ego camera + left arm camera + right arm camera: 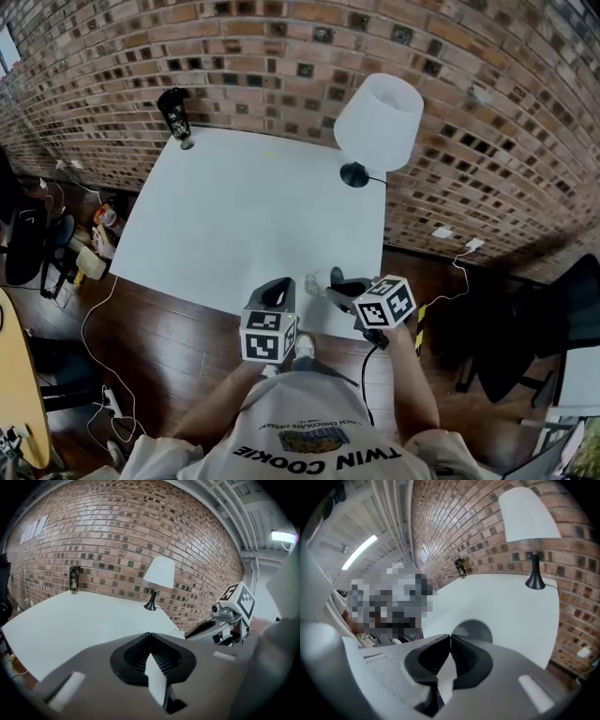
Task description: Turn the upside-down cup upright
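Note:
A small grey see-through cup [319, 280] sits at the near edge of the white table [234, 206]. My right gripper [345, 289] comes at it from the right. In the right gripper view the jaws are closed together at the left edge of the cup's rounded grey body [473, 629], so my right gripper [450, 637] looks shut on the cup's thin wall. My left gripper [277, 289] hovers just left of the cup at the table edge. Seen in its own view, this left gripper [150, 635] is shut and holds nothing. That view also catches the right gripper's marker cube [239, 599].
A white-shaded lamp [378, 122] stands at the table's far right corner, a black can [175, 117] at the far left corner. A brick wall runs behind the table. A dark chair [525, 337] stands on the floor to the right, and cables and clutter [84, 244] lie on the left.

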`<move>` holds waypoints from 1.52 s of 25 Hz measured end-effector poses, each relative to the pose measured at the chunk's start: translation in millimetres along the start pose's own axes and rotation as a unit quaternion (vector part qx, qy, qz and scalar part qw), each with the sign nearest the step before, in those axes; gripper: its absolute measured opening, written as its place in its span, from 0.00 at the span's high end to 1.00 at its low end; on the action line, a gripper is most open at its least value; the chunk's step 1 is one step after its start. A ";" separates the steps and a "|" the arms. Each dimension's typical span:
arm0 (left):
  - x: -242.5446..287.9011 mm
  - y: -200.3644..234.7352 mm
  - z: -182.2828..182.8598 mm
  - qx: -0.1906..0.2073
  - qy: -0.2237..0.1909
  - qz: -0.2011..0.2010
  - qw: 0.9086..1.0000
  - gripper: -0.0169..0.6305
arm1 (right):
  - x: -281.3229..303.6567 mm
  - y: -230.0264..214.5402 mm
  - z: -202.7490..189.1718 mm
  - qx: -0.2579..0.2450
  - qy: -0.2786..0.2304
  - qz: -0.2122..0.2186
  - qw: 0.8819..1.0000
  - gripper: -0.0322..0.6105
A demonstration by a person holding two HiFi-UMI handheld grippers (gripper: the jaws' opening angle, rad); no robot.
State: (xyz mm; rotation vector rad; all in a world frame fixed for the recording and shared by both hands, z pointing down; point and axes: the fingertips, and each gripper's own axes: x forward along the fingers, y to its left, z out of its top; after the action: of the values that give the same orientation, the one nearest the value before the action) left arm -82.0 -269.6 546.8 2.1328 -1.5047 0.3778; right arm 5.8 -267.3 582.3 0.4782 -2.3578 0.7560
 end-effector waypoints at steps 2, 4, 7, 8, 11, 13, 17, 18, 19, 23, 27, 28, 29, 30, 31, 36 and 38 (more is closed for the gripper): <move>-0.8 0.1 0.0 -0.001 -0.001 0.000 1.000 0.97 | 1.4 4.2 5.6 -0.036 0.031 -0.008 0.999 0.93; -1.7 1.0 -0.2 -0.001 -0.003 0.001 1.000 0.97 | 3.5 8.0 10.5 -0.075 0.064 -0.018 0.995 0.93; -3.2 3.1 -2.7 -0.004 -0.002 0.003 1.000 0.97 | 9.2 9.4 13.2 -0.159 0.124 -0.048 0.978 0.93; -3.9 3.5 -3.6 -0.005 -0.001 0.003 1.000 0.97 | 11.8 8.7 12.9 -0.189 0.146 -0.061 0.969 0.93; -5.9 4.6 -4.8 -0.009 -0.001 0.005 1.000 0.97 | 19.9 12.0 12.2 -0.263 0.201 -0.079 0.940 0.93; -6.6 6.3 -4.3 -0.011 -0.003 0.007 1.000 0.97 | 25.4 16.9 12.2 -0.288 0.224 -0.072 0.928 0.93; -8.8 11.0 -4.4 -0.015 -0.006 0.012 1.000 0.97 | 34.2 22.8 8.9 -0.320 0.257 -0.063 0.910 0.93; -9.8 12.2 -4.6 -0.016 -0.007 0.013 1.000 0.97 | 36.1 24.0 6.7 -0.329 0.266 -0.062 0.904 0.93; -10.7 13.3 -4.8 -0.017 -0.008 0.014 1.000 0.97 | 37.9 25.3 4.0 -0.337 0.274 -0.061 0.899 0.93; -13.3 17.4 -5.8 -0.021 -0.008 0.018 1.000 0.97 | 43.3 28.4 -0.1 -0.349 0.278 -0.066 0.893 0.93; -14.9 18.4 -6.7 -0.021 -0.008 0.017 1.000 0.97 | 46.3 27.2 3.8 -0.342 0.262 -0.081 0.899 0.91; -15.7 18.0 -7.3 -0.021 -0.008 0.016 1.000 0.97 | 46.4 27.5 3.8 -0.341 0.259 -0.082 0.900 0.91; -16.5 17.7 -7.8 -0.021 -0.008 0.016 1.000 0.97 | 46.3 27.6 4.1 -0.339 0.256 -0.084 0.901 0.90; -17.3 17.7 -8.2 -0.021 -0.008 0.016 1.000 0.97 | 46.0 27.5 4.8 -0.338 0.252 -0.086 0.903 0.90; -18.1 18.1 -8.3 -0.021 -0.008 0.016 1.000 0.97 | 45.6 27.4 5.9 -0.335 0.248 -0.089 0.904 0.89; -24.2 20.4 -7.4 -0.017 -0.012 0.016 1.000 0.97 | 41.7 30.9 11.2 -0.315 0.226 -0.091 0.917 0.86; -27.3 20.2 -7.7 -0.015 -0.013 0.014 1.000 0.97 | 39.0 33.0 13.4 -0.304 0.215 -0.092 0.924 0.86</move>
State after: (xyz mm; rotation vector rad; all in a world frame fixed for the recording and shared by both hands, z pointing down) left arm -110.0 -249.1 544.6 2.1019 -1.5474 0.3357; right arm -45.7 -255.8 585.6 0.2238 -1.9547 0.0085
